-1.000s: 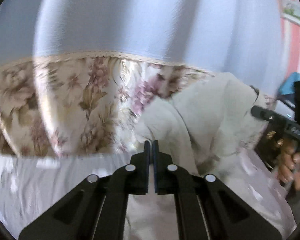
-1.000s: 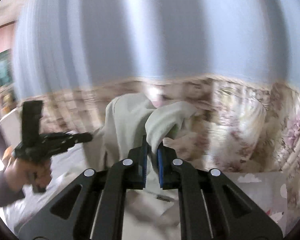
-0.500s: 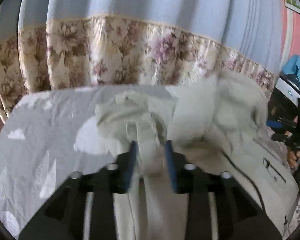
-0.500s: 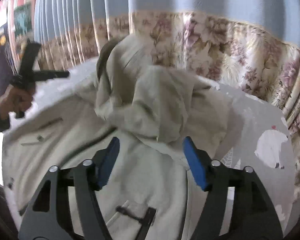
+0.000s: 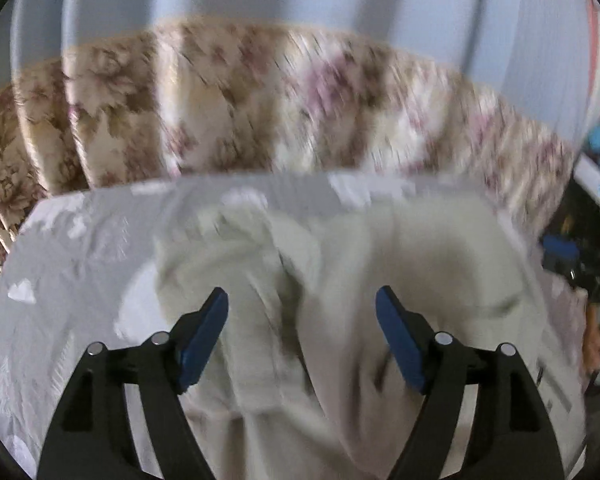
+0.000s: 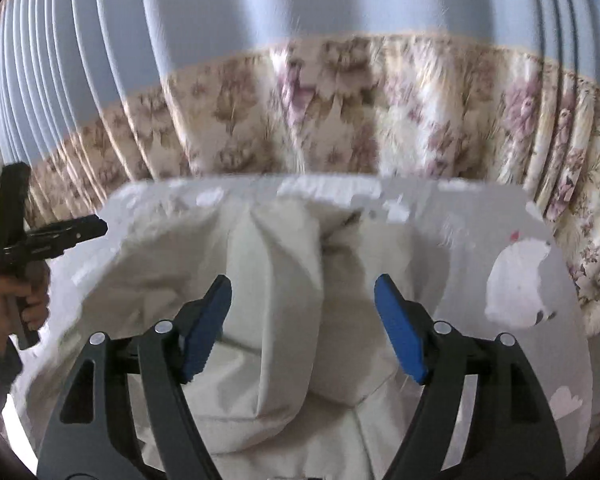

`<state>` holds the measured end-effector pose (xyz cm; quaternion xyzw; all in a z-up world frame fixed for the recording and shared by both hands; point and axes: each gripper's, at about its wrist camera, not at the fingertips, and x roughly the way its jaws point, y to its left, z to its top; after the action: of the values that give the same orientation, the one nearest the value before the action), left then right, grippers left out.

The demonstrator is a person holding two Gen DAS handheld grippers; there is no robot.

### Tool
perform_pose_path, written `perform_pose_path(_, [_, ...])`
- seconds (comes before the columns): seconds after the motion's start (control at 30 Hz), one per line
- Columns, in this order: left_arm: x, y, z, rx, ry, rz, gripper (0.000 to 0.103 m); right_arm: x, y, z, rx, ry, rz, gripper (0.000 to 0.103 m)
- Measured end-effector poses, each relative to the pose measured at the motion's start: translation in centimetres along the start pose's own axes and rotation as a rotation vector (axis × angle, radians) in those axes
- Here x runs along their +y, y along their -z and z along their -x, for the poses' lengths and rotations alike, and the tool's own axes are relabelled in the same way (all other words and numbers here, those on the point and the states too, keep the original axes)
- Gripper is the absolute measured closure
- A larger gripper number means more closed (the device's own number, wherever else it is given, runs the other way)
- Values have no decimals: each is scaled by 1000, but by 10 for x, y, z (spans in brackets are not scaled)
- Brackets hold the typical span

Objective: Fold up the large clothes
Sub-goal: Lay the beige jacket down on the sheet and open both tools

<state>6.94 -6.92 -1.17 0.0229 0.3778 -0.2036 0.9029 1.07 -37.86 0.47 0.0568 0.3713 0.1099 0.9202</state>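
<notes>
Floral curtain [image 6: 340,120] behind grey printed bedsheet [image 6: 520,280] | cream jacket [image 6: 280,320] lies bunched on the sheet | left gripper [image 5: 302,312], right gripper [image 6: 303,300]: both spread wide; a second ago pinching cloth, now released | fold dropped; smoothing likely next

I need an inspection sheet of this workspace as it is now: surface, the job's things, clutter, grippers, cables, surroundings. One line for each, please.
Surface: grey bedsheet with white cloud and animal prints, wrinkled.
Job's things: cream jacket lying bunched on the sheet, a thick fold down its middle; not yet folded flat.
Clutter: nothing seen on the sheet besides the jacket.
Grippers: left gripper open, jaws wide, above the jacket, holding nothing; right gripper open the same way, holding nothing.
Cables: nothing seen.
Surroundings: blue curtain with a floral lower band behind the bed; dark equipment at the right edge of the left view, too blurred to name.
</notes>
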Motion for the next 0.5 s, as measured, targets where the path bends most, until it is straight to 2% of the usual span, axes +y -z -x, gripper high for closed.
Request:
perform_pose_path(0.03, [-4,6,-5,26,3,-7,26,3,4,-7,28,7,18,29])
perform_pose_path(0.1, [-9,18,-20,83,12,-11,26,11,14,-20,88,11,46,37])
perform_pose_path(0.17, [-12,25,-33,126,38,-7,28,18,20,-30,134,-2,61,65])
perform_pose_path(0.2, [-15,26,-38,140,55,-20,34,21,22,-33,143,-6,73,71])
perform_pose_path(0.23, [-20,26,-43,162,92,-41,71,27,22,-35,150,5,97,81])
perform_pose_path(0.27, [-22,26,-47,182,122,-51,88,30,22,-35,148,18,111,93])
perform_pose_path(0.3, [-23,25,-47,174,123,-58,90,33,20,-34,141,30,119,98])
perform_pose_path(0.33, [-26,21,-44,148,98,-96,96,34,15,-32,131,32,117,100])
perform_pose_path(0.37, [-28,17,-40,122,79,-120,97,34,8,-28,103,30,109,100])
perform_pose_path(0.5, [-24,-18,-6,-74,-22,-156,97,37,-30,-9,-40,85,119,101])
